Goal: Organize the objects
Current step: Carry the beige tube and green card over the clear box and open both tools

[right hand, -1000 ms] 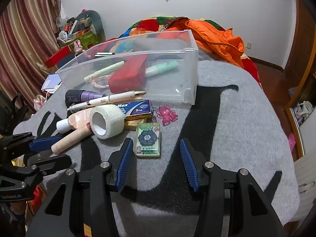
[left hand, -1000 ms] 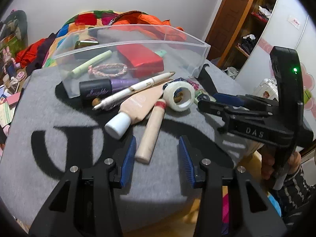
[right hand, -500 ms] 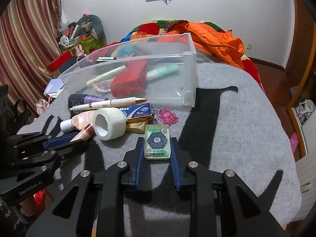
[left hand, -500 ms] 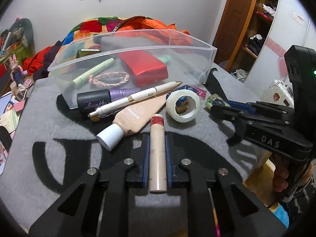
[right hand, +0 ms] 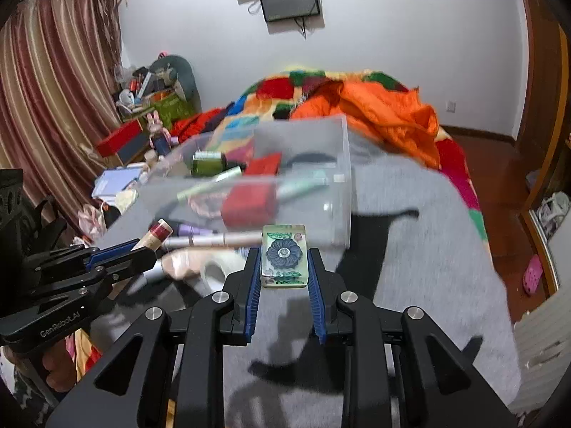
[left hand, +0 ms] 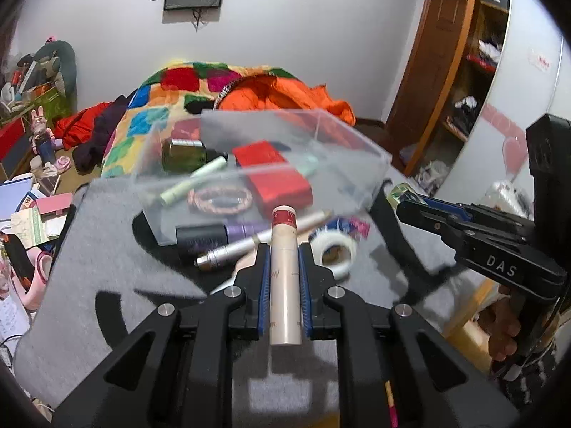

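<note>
left gripper (left hand: 283, 278) clamped on beige tube (left hand: 283, 267), lifted off grey blanket (left hand: 89, 249). right gripper (right hand: 283, 271) clamped on green flower case (right hand: 284, 256), also lifted. clear bin (left hand: 285, 149) just beyond both, toward blanket's far edge.

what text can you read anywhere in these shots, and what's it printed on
"DAS": white letters on the side of the right gripper, seen from the left wrist view.
"GenRobot.AI": on the side of the left gripper, seen from the right wrist view.
Beige tube in the left gripper: faint print, too small to read.
Black and purple tube: label blurred, unreadable.
Flower box in the right gripper: no readable text.
</note>
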The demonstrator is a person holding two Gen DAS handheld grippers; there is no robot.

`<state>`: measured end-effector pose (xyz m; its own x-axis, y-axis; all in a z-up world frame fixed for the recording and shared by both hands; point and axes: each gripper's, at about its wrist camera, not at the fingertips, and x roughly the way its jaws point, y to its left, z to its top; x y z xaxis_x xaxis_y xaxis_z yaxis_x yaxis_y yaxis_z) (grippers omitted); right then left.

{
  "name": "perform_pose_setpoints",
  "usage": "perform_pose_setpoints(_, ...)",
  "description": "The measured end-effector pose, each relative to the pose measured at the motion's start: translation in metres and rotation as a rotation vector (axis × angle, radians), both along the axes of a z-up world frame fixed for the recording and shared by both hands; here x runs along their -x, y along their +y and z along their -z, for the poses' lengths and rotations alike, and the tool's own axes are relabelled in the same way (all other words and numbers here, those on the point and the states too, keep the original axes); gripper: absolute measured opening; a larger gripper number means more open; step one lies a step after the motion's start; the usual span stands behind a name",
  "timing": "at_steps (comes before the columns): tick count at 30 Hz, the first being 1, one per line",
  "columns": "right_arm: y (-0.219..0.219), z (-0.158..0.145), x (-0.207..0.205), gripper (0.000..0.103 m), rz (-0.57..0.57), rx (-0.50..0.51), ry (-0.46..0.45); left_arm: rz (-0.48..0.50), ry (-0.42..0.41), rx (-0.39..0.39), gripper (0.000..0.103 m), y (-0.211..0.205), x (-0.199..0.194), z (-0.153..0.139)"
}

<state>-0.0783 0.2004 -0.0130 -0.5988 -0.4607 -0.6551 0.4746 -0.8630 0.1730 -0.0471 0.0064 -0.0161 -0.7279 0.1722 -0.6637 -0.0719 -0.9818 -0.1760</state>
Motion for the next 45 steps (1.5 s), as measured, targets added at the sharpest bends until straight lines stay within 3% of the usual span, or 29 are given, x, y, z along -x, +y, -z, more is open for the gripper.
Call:
perform_pose_setpoints(12,-0.018,-0.039,0.034,0.022,-0.002,0.022,0.092,-0.046,0.062,-0.010,0.014,-0.019,0.036,-0.034)
perform_pose_setpoints(22,-0.039,-0.044,0.063,0.022,-0.012,-0.002,0.095,-0.075,0.071,0.013,0.014,-0.028,0.069,-0.046)
perform_pose_setpoints(33,-0.058,-0.014,0.099,0.022,-0.035,-0.073,-0.013,-0.072,-0.030,0.012,0.014,-0.029,0.114,-0.021)
perform_pose_setpoints(45,-0.070,0.007,0.108,0.022,-0.038,-0.142,-0.048,-0.029,-0.135,0.010,0.014,-0.025,0.138,0.011)
